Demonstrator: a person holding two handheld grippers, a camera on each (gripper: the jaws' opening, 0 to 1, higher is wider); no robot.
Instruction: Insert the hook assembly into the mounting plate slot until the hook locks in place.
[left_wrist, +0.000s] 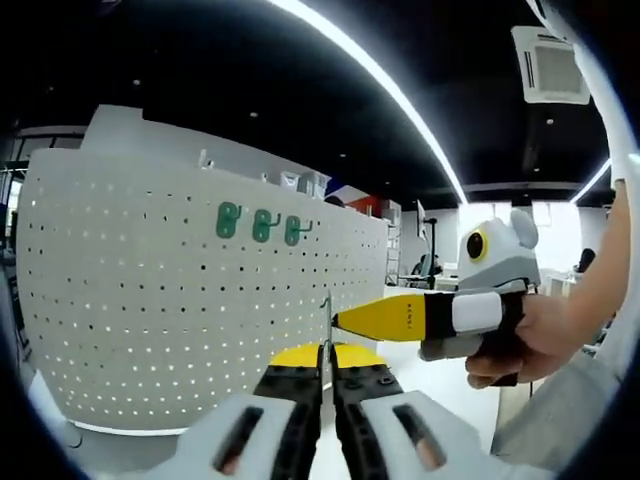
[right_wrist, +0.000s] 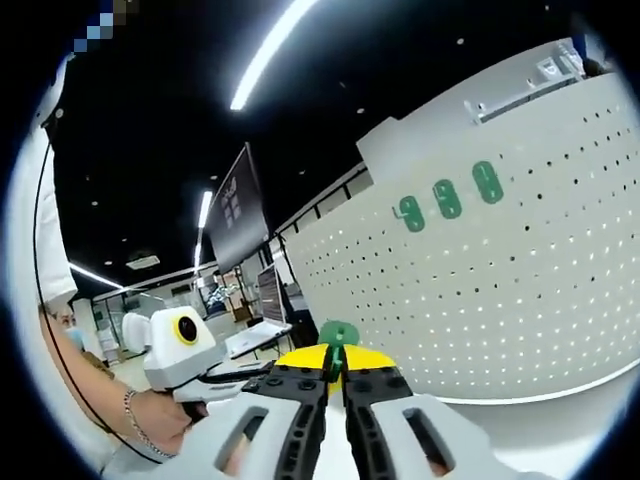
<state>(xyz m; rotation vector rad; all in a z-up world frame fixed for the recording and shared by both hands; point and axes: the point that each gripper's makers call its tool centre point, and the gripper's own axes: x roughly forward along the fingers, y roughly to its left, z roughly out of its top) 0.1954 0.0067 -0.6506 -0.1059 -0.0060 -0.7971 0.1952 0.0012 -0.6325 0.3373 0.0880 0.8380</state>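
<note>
A white mounting pegboard (left_wrist: 180, 310) stands to the left, with three green hooks (left_wrist: 262, 225) fitted high on it. My left gripper (left_wrist: 327, 352) is shut on a thin metal hook wire (left_wrist: 325, 318) that sticks up between its jaws. The right gripper (left_wrist: 342, 320), held in a hand, comes in from the right with its yellow tip touching that wire. In the right gripper view my right gripper (right_wrist: 335, 366) is shut on a green hook piece (right_wrist: 338, 333). The pegboard (right_wrist: 500, 310) rises behind it with the same green hooks (right_wrist: 446, 198). The left gripper (right_wrist: 255, 372) reaches in from the left.
The pegboard's curved lower edge (left_wrist: 120, 425) rests on a white table (right_wrist: 560, 440). A person's hand (left_wrist: 530, 345) and sleeve are at the right. Office desks and monitors (right_wrist: 268, 295) lie further back.
</note>
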